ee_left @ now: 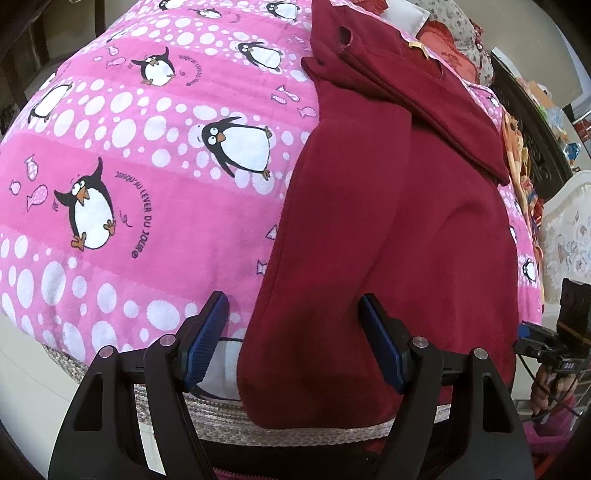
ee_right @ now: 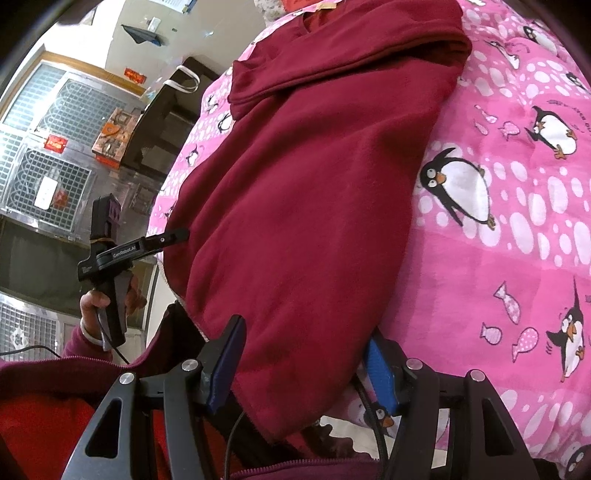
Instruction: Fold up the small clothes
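Note:
A dark red fleece garment (ee_left: 388,229) lies on a pink penguin-print blanket (ee_left: 129,166), its sleeve folded across the top. It also shows in the right wrist view (ee_right: 303,192). My left gripper (ee_left: 293,321) is open, its blue pads on either side of the garment's near left hem corner. My right gripper (ee_right: 306,354) is open, straddling the near right hem corner. The left gripper shows from the side in the right wrist view (ee_right: 162,240), at the garment's edge.
The blanket (ee_right: 517,221) covers a bed whose near edge (ee_left: 295,432) runs just below the hem. More red clothes and a white collar (ee_left: 402,14) lie at the far end. A metal-grille door (ee_right: 48,147) and boxes stand beyond the bed.

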Demonstrator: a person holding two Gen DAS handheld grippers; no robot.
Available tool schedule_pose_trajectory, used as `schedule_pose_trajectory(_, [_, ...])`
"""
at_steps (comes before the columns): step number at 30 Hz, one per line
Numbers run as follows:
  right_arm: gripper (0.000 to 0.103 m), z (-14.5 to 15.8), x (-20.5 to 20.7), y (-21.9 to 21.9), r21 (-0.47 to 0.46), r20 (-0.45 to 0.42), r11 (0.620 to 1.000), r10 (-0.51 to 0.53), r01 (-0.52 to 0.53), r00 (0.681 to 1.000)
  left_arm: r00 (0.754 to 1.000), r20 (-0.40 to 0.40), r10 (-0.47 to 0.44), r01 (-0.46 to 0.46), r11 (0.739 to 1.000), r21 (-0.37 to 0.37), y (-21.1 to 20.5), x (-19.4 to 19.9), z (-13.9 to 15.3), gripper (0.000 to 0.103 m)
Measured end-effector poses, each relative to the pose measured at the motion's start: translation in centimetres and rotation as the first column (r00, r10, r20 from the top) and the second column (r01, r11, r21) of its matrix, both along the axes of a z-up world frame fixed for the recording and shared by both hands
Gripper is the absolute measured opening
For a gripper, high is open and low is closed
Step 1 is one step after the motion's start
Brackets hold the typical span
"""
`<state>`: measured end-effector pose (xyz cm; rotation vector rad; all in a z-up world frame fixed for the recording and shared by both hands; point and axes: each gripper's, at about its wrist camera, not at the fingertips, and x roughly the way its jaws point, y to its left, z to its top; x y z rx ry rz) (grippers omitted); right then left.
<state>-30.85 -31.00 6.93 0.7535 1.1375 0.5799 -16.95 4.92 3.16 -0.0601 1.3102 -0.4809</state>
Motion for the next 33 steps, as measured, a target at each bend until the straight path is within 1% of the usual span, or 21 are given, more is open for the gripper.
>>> schedule_pose_trajectory(5, [0.06,-0.6,0.5,0.3,0.062,0.01,0.998,0.004,-0.004,1.0,1.0,0.008,0.005,-0.004,1.0,-0.024,0.3,-0.1,-0.5,0.075])
schedule_pose_trajectory(6, [0.057,-0.7,0.5,0.4,0.073,0.016,0.997,0.007,-0.009,1.0,1.0,0.01,0.002,-0.002,1.0,-0.023,0.3,-0.2,-0.5,0.075])
schedule_pose_trajectory(7, [0.053,-0.7,0.6,0.7,0.078,0.022,0.997,0.018,-0.02,1.0,1.0,0.012,0.0,0.0,1.0,-0.02,0.2,-0.2,-0.5,0.076])
schedule_pose_trajectory(8, [0.051,-0.7,0.7,0.9,0.077,0.026,0.997,0.023,-0.025,0.999,1.0,0.012,-0.002,0.002,1.0,-0.018,0.1,-0.2,-0.5,0.079])
schedule_pose_trajectory(9, [0.046,-0.6,0.8,1.2,0.073,0.04,0.997,0.024,-0.027,0.999,1.0,0.01,-0.002,0.002,1.0,-0.022,0.0,-0.2,-0.5,0.081])
schedule_pose_trajectory(10, [0.037,-0.6,0.8,1.3,0.072,0.05,0.997,0.023,-0.026,0.998,1.0,0.007,-0.001,0.001,1.0,-0.025,-0.2,-0.2,-0.5,0.083])
schedule_pose_trajectory(12, [0.025,-0.7,0.9,1.5,0.069,0.061,0.997,0.02,-0.024,0.998,1.0,0.005,-0.012,0.012,1.0,-0.015,-0.8,-0.2,-0.5,0.083])
schedule_pose_trajectory(13, [0.021,-0.7,0.9,1.4,0.067,0.062,0.998,0.014,-0.018,0.998,0.999,-0.004,-0.041,0.041,0.999,-0.02,-1.3,-0.3,-0.5,0.082])
schedule_pose_trajectory(14, [0.018,-0.6,0.9,1.2,0.075,0.069,0.997,0.008,-0.013,0.998,0.997,-0.015,-0.072,0.072,0.997,-0.03,-1.7,-0.5,-0.4,0.079])
schedule_pose_trajectory(15, [0.015,-0.4,0.8,0.8,0.09,0.082,0.996,-0.005,-0.002,0.997,0.996,-0.019,-0.093,0.092,0.995,-0.038,-2.1,-0.6,-0.3,0.072])
schedule_pose_trajectory(17, [0.013,0.2,0.6,-0.1,0.128,0.11,0.992,-0.033,0.019,0.993,0.991,-0.031,-0.127,0.126,0.991,-0.036,-2.7,-0.7,-0.4,0.037])
schedule_pose_trajectory(19, [0.011,1.0,0.7,-1.5,0.173,0.137,0.983,-0.078,0.053,0.988,0.989,-0.045,-0.143,0.141,0.989,-0.052,-3.0,-0.5,-0.3,0.024])
schedule_pose_trajectory(20, [0.011,1.2,0.8,-2.1,0.187,0.145,0.98,-0.094,0.066,0.985,0.989,-0.05,-0.14,0.136,0.988,-0.074,-3.0,-0.3,-0.1,0.017])
schedule_pose_trajectory(22, [0.011,1.8,1.3,-3.2,0.201,0.164,0.975,-0.128,0.094,0.978,0.991,-0.032,-0.133,0.129,0.986,-0.106,-3.2,0.3,0.9,0.015])
schedule_pose_trajectory(24, [0.01,2.3,1.6,-3.8,0.194,0.181,0.975,-0.142,0.106,0.973,0.992,-0.005,-0.128,0.126,0.982,-0.139,-3.4,0.9,2.2,0.013])
schedule_pose_trajectory(26, [0.01,2.9,2.3,-4.4,0.2,0.202,0.972,-0.164,0.123,0.966,0.992,0.02,-0.128,0.129,0.973,-0.191,-3.8,1.8,3.7,0.013])
schedule_pose_trajectory(33, [0.01,4.8,5.6,-7.0,0.26,0.249,0.946,-0.26,0.194,0.933,0.99,0.08,-0.121,0.138,0.953,-0.271,-6.3,5.1,7.0,0.013])
